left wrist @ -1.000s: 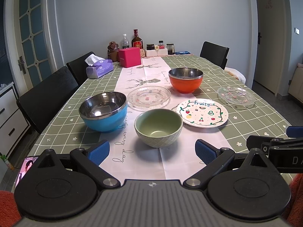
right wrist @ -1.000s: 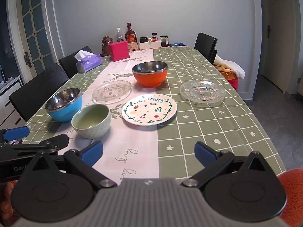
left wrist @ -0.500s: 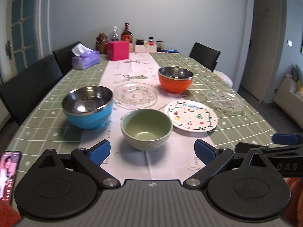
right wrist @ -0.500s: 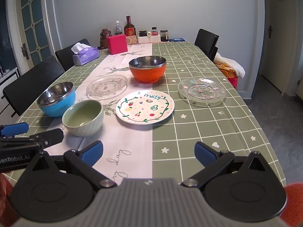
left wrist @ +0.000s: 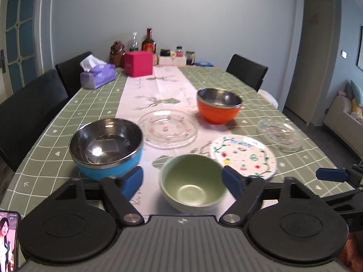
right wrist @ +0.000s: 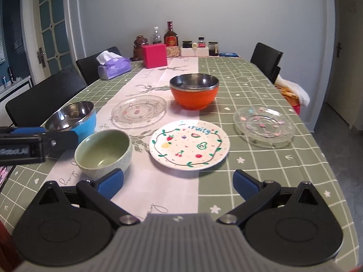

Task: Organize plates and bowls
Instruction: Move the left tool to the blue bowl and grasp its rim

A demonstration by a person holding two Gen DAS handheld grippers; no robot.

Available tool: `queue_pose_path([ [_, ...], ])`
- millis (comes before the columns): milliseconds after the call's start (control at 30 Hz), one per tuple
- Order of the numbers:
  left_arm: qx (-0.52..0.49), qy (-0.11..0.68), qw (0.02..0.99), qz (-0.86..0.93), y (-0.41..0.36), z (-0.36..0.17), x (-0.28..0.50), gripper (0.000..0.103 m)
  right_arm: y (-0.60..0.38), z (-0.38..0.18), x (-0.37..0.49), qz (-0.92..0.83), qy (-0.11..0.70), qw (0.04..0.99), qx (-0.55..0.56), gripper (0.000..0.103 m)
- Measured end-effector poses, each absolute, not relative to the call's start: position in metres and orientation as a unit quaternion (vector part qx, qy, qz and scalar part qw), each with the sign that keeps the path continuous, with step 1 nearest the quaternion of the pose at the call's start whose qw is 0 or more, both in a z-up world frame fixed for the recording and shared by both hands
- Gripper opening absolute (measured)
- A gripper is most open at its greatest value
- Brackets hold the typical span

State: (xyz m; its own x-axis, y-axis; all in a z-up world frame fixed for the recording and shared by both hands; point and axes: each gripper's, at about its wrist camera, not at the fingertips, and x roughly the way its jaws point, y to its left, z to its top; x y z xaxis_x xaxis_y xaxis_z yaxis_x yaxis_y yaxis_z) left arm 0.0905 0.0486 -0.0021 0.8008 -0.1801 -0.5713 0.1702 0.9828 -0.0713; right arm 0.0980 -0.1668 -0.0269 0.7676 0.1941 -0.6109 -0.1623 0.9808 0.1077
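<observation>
Green bowl (right wrist: 103, 151): empty, upright, lower left of right-wrist frame. Blue bowl (right wrist: 72, 119), steel-lined, upright, farther left behind it. Orange bowl (right wrist: 194, 93), steel-lined, upright, centre. Fruit plate (right wrist: 189, 144), white, flat, just right of the green bowl. Two clear glass plates, flat: one (right wrist: 138, 111) centre-left, one (right wrist: 264, 125) far right.

- The white plate (right wrist: 189, 144) painted with fruit bears the word "fruity" in blue letters near its far rim.
- The left gripper's black arm (right wrist: 34, 150) carries white lettering, blurred, not readable for sure.
- The table runner (right wrist: 156, 208) has cursive script, too faint to read.
- Bottle labels at the worktop's far end are too small to read.
</observation>
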Motion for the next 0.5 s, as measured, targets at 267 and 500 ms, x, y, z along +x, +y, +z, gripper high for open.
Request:
queue_pose_path([
  [267, -0.041, 0.344, 0.933, -0.101, 0.066, -0.020, 0.124, 0.059, -0.155, -0.031, 0.141, 0.145, 0.369, 0.914, 0.079, 0.068],
  [500, -0.078, 0.369, 0.921, -0.096, 0.076, -0.030, 0.141, 0.036, -0.149, -0.036, 0.170, 0.168, 0.395, 0.894, 0.129, 0.053],
])
